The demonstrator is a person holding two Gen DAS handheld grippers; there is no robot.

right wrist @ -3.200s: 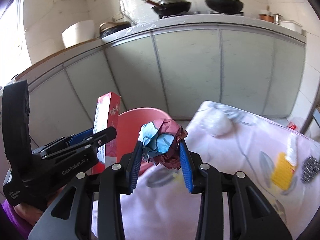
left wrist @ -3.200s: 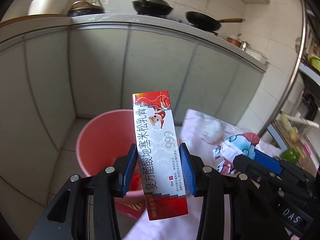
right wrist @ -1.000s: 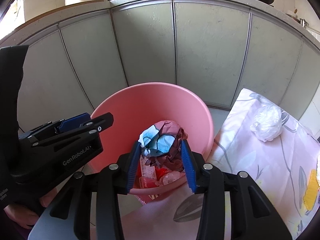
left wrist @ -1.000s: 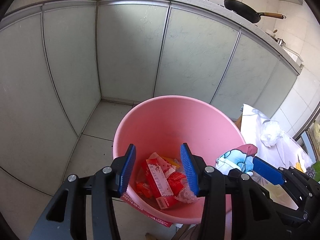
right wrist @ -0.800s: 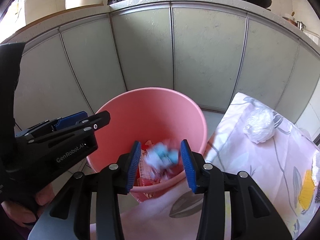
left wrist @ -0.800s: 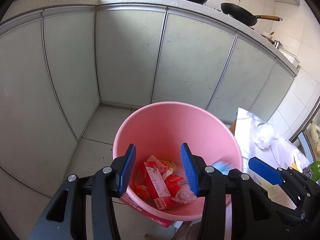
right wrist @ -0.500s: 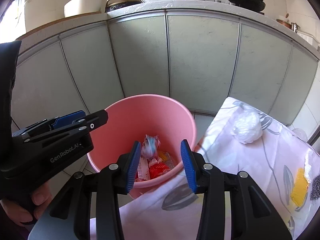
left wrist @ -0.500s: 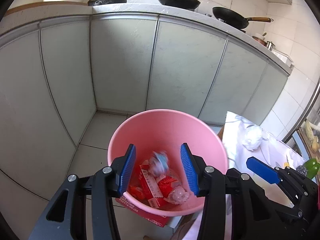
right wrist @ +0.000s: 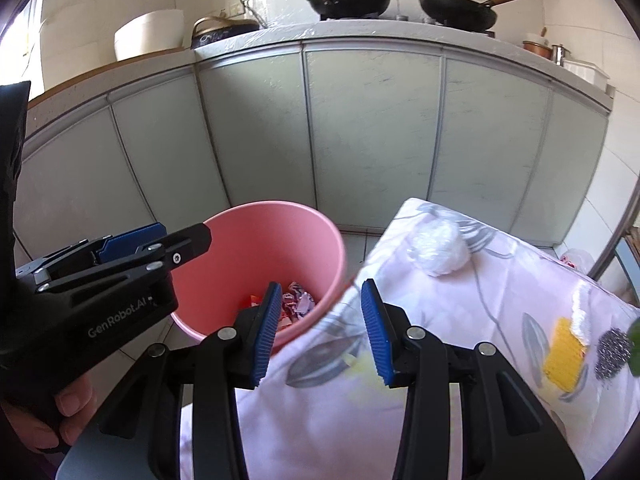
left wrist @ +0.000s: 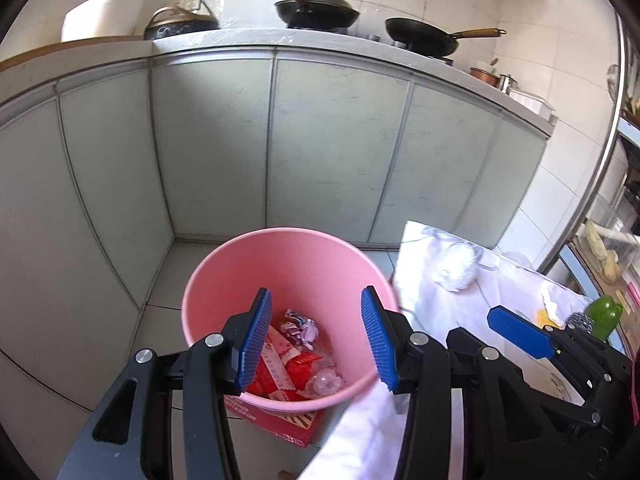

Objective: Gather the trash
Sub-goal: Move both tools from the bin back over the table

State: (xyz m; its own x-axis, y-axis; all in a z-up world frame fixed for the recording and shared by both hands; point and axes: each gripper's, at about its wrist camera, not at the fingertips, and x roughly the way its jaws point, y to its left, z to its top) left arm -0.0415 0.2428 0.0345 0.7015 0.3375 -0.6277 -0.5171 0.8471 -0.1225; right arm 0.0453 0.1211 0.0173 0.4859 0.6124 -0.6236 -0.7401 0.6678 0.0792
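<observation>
Both claws, left claw (left wrist: 316,340) and right claw (right wrist: 320,330), gape empty; the crumpled plastic wad (right wrist: 437,253) lies ahead-right on the table (right wrist: 500,280) (nearer the right claw).

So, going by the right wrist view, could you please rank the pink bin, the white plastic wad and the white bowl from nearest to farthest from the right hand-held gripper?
From the right hand-held gripper:
1. pink bin, just ahead, left.
2. white plastic wad, ahead-right on the cloth.
3. white bowl, far-left on the counter.
</observation>
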